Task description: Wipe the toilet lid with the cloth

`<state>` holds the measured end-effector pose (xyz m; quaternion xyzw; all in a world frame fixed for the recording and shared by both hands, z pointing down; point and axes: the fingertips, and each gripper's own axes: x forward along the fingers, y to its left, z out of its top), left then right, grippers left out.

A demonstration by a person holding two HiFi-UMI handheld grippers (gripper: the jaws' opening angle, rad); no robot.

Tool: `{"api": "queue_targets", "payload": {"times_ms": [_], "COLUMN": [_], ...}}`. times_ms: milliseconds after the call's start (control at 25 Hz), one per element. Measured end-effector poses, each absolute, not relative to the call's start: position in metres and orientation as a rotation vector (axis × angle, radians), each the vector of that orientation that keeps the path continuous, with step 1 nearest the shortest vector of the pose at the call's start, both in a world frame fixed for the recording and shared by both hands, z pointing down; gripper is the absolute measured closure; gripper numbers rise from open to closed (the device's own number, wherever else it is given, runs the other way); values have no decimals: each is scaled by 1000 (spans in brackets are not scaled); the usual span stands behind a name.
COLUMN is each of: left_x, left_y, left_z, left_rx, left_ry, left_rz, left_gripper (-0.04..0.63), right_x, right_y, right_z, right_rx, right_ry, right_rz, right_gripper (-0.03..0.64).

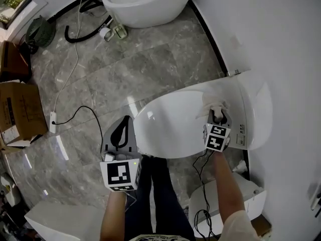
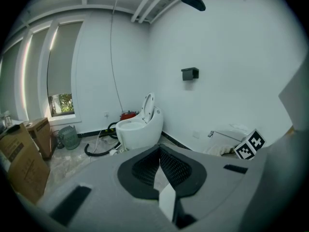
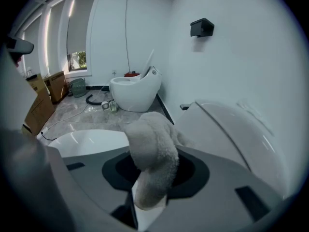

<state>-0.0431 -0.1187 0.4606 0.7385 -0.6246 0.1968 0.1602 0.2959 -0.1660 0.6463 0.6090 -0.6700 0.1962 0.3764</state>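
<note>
Right claw (image 1: pixel 219 116) clenched on the cloth (image 3: pixel 152 153): soft, light terry that bunches easily. I judge a thick fold gives the best hold. The cloth sits on the toilet lid (image 1: pixel 170 127), far right end. The lid looks hard and slick. Left claw (image 2: pixel 159 166) closed on nothing, near left. A cable (image 1: pixel 75 115) lies on the floor, off the lid.

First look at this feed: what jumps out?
The shut white toilet lid fills the middle of the head view, with the right gripper clamping a pale fluffy cloth at its back end. The left gripper hangs empty, jaws together, over the floor beside it; a second toilet stands farther along the wall.
</note>
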Motion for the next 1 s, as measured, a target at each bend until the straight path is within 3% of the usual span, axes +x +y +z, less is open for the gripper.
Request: {"api": "queue_targets", "payload": {"times_ms": [640, 1000], "left_x": [-76, -95], "left_y": [-109, -99], "left_z": [493, 497], "left_rx": [2052, 2018], "left_ry": [-1780, -1785], "left_rz": [583, 565], "left_gripper": [588, 588], "right_x": [286, 243], "right_y": [-186, -192], "right_z": [718, 720], "right_rx": [1463, 1336], "right_ry": [-1601, -1656], "right_rz": [629, 621], "right_gripper": [494, 497]}}
